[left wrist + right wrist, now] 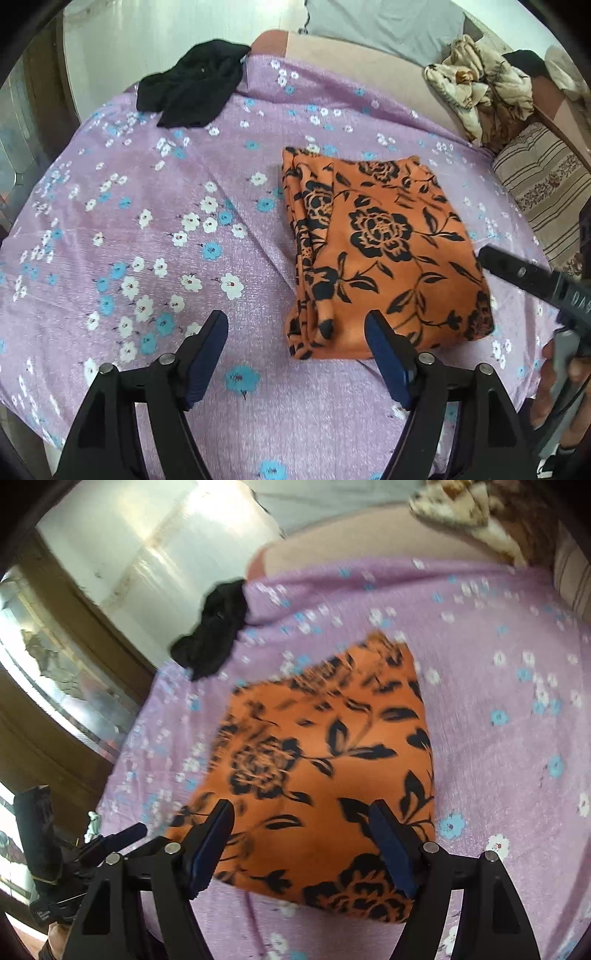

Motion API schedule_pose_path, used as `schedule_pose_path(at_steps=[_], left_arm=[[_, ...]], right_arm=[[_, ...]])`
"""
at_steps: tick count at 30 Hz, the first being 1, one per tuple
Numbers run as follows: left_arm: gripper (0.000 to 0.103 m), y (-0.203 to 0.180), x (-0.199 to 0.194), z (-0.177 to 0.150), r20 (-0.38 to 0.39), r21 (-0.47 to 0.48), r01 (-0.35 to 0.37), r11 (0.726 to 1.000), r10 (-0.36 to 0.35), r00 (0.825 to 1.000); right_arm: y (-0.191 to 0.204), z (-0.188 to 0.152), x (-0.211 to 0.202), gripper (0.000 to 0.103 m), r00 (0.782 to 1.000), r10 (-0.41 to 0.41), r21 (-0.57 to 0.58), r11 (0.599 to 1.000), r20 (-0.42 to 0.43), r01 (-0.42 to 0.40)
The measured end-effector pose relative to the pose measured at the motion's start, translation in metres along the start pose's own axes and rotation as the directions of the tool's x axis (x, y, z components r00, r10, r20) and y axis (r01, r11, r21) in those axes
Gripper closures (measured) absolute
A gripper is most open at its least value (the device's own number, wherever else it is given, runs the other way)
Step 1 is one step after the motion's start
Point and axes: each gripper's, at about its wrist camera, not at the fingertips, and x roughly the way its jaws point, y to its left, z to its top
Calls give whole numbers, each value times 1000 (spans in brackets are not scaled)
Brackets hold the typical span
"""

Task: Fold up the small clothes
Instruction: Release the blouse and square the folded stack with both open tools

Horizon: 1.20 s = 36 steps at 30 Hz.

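Now, left wrist view: the left gripper (pixel 295 332) hangs spread and empty over the lilac floral sheet (pixel 147 221), the folded orange floral garment (pixel 376 251) lying just beside its right finger. A crumpled black garment (pixel 195 88) waits at the sheet's far edge; best to lift well clear before reaching for it. Right wrist view: the right gripper (pixel 301 823) is spread too, nothing pinched, above the orange piece's near edge.
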Motion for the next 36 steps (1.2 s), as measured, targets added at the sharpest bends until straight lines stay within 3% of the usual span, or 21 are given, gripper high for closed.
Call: schedule_pose_path(at_steps=[3,8,11,18,21,24,27,30,33,36], left_arm=[[24,-4,-9,-4,10,8,-5,1000,5,1000],[22,-6,-22,-10,20,13,-25,1000,24,1000],[20,-6,-29,-15,38,2,-35,999,35,999],[16,-10,-30,-31,36,2,-74,997,73,997],[16,-15,-27,-34,22,7,-73,997,73,997],[16,-20,-32,-32,48,21,-79,997,78,996],[14,-17,-33,-26,69,1,-82,997,82,994],[13,-10,-23,-22,40,-20,-105,994,105,994],[13,-7,-19,-21,28,-30,-112,993,113,993],[13,-6,-18,-20,29,-28,-117,993,118,993]], right_arm=[[-15,-15,28,15,994,-37,32,999,-107,41],[2,-12,-9,15,1000,-2,32,999,8,2],[10,-22,-30,15,998,-22,-2,1000,53,22],[1,-79,-41,15,997,-81,8,997,-15,81],[-2,-89,-40,15,994,-99,-3,995,-44,99],[-1,-75,-47,15,994,-109,-20,994,-19,109],[-3,-43,-53,15,998,-62,12,998,31,62],[-8,-11,-47,15,999,14,63,998,51,-17],[-15,1,-22,14,992,123,123,985,15,-124],[-29,-7,24,13,985,115,169,981,-129,-93]])
